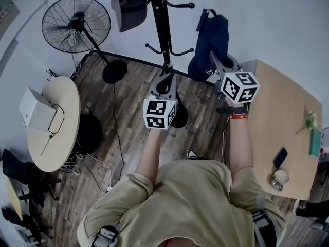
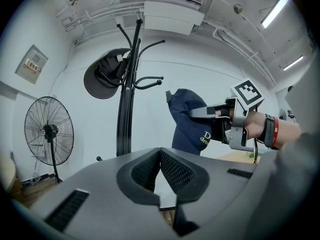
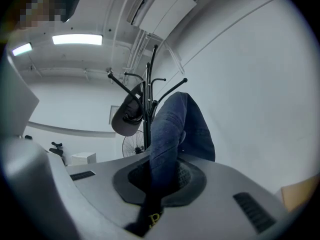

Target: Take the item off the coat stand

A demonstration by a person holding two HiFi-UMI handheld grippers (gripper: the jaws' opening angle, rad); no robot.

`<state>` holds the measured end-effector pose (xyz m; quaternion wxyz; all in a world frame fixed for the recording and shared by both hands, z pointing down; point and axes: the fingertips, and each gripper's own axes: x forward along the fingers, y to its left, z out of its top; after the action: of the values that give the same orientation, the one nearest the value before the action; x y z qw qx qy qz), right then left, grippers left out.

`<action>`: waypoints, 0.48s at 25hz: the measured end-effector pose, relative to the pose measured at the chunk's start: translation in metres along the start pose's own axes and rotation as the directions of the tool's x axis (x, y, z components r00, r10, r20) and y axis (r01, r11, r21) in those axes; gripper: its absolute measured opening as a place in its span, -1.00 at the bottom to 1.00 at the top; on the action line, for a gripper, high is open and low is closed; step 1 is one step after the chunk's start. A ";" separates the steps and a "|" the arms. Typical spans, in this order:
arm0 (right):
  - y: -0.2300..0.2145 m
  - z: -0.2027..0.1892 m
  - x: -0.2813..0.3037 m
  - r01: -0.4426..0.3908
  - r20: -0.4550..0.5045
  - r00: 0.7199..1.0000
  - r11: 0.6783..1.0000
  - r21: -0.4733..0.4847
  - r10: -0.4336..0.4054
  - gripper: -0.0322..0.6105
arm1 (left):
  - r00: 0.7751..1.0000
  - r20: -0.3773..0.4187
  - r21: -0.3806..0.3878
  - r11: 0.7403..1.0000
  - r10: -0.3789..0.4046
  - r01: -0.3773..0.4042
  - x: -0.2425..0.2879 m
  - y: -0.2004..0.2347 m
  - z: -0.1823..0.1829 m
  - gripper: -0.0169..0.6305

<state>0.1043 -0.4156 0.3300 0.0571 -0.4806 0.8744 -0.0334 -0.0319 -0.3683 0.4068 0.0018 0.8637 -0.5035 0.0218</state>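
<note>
Closest to the body, the left gripper (image 2: 160,156) is held level, its fingers closed tip to tip with nothing between them. Beside it, the right gripper (image 3: 160,176) has its fingers clamped on a fold of the navy bag (image 1: 209,37). The fabric rises from between the pads, with printed lettering near the pinched edge. To the right of that arm lies a wooden tabletop (image 1: 277,112). The bag hangs in the air from the right gripper, just right of the black coat stand (image 1: 163,30). In the left gripper view it is clear of the hooks. One dark cap (image 2: 102,79) hangs on an upper hook of the stand. Farther left, a floor fan (image 1: 76,23) stands on the wood floor (image 1: 128,117) against the white wall (image 1: 267,19).
</note>
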 end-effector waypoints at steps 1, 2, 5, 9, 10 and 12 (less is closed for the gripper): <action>0.000 -0.005 -0.001 0.008 -0.009 1.000 1.000 0.001 -0.008 -0.82 | 1.000 -0.005 0.001 1.000 0.004 -0.004 0.000 0.001 -0.002 -0.88; 0.000 -0.010 -0.002 0.015 -0.017 1.000 1.000 0.003 -0.015 -0.82 | 1.000 -0.010 0.002 1.000 0.008 -0.008 0.000 0.002 -0.005 -0.88; 0.002 -0.026 -0.006 0.032 -0.042 0.999 0.999 0.006 -0.032 -0.82 | 1.000 -0.015 0.002 1.000 0.022 -0.022 -0.001 0.005 -0.008 -0.88; 0.008 -0.047 -0.010 0.042 -0.075 0.996 0.999 0.015 -0.041 -0.82 | 0.999 -0.006 -0.004 0.999 0.034 -0.034 -0.004 0.009 -0.006 -0.88; 0.010 -0.052 -0.011 0.048 -0.081 0.996 0.999 0.014 -0.047 -0.82 | 0.999 -0.004 -0.005 0.999 0.037 -0.037 -0.004 0.009 -0.005 -0.88; 0.012 -0.062 -0.014 0.071 -0.089 0.993 0.997 -0.007 -0.072 -0.82 | 0.999 -0.001 -0.005 0.999 0.042 -0.043 -0.006 0.011 -0.006 -0.88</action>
<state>0.0937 -0.3975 0.3908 0.0156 -0.5098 0.8584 -0.0552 -0.0446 -0.3680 0.4126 0.0037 0.8528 -0.5218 0.0209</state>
